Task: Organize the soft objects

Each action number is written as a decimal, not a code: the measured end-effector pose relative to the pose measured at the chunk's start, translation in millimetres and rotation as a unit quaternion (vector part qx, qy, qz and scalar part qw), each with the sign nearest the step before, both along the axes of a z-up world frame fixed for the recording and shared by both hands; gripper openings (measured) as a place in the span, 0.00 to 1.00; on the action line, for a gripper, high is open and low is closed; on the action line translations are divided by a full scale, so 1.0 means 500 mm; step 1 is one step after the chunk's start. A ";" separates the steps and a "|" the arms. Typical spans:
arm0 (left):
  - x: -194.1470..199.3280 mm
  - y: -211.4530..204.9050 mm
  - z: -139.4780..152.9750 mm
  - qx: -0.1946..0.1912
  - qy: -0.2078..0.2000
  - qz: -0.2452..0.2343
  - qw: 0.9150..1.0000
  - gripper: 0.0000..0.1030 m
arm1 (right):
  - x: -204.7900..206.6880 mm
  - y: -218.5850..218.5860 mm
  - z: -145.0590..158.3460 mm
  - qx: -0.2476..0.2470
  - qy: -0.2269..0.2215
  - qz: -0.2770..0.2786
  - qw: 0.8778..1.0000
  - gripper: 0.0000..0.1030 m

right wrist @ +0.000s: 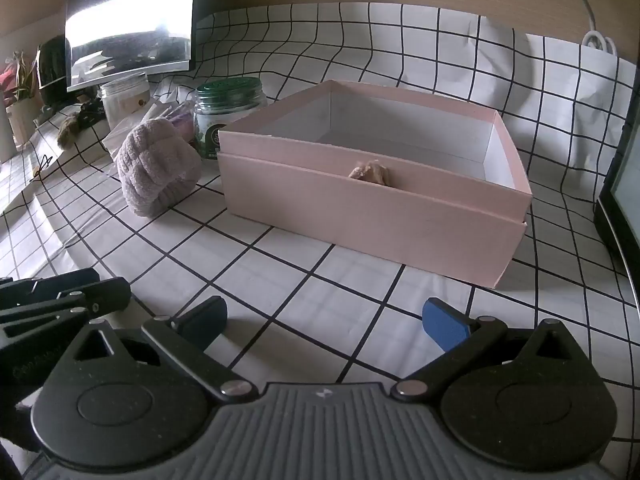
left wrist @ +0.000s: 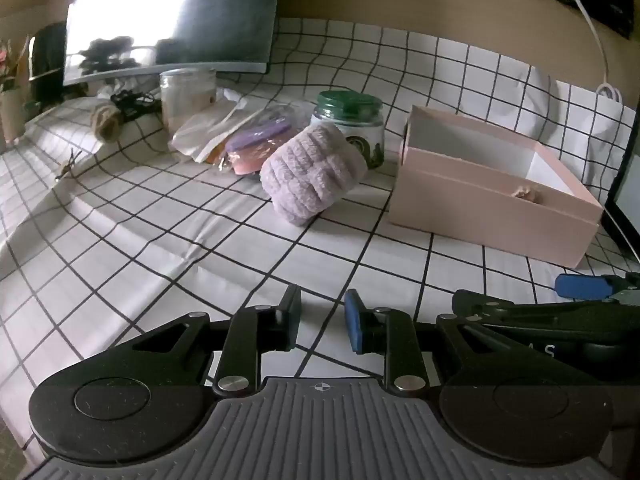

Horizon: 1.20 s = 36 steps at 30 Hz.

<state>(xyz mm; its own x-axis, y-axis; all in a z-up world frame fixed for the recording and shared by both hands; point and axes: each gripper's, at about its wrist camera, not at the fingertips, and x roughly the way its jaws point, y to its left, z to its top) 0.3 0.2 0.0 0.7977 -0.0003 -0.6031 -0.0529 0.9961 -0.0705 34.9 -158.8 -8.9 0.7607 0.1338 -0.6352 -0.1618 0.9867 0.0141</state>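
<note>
We read this as a pause between pickups: one small tan, fuzzy thing (right wrist: 370, 172) already lies inside the pink box (right wrist: 372, 216), against its near wall, and the lilac chenille bundle (right wrist: 158, 166) is yet to go in. That bundle sits on the checked cloth of the worktop (right wrist: 280, 276), just left of the box and in front of the green-lidded jar (right wrist: 228, 116), which it seems to touch or nearly so. Behind it lie a clear bag with purple and pink contents (left wrist: 256, 146) and a pale plastic tub (left wrist: 188, 96); whether any of that counts as soft we cannot tell.

Our left claw (left wrist: 322, 322) hovers low over the cloth with its pads drawn close, a narrow gap between them and nothing in it. Our right claw (right wrist: 324, 322) is spread as wide as it goes, also empty, facing the box's near wall.

Next, we judge, one claw must reach the lilac bundle. The right is already spread, but the left sits more squarely before it and would have to open first. The bundle is plump and yielding, so a deep bite across its middle should hold better than a nip at the edge, then a lift clear over the box rim.
</note>
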 end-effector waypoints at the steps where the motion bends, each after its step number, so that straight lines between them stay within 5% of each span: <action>1: 0.000 -0.001 0.000 0.004 -0.001 -0.001 1.000 0.26 | 0.000 0.000 0.000 0.000 0.000 0.000 1.000 1.00; 36: -0.005 0.006 0.002 -0.004 -0.008 0.001 1.000 0.25 | -0.001 -0.001 0.001 0.000 0.000 0.000 1.000 1.00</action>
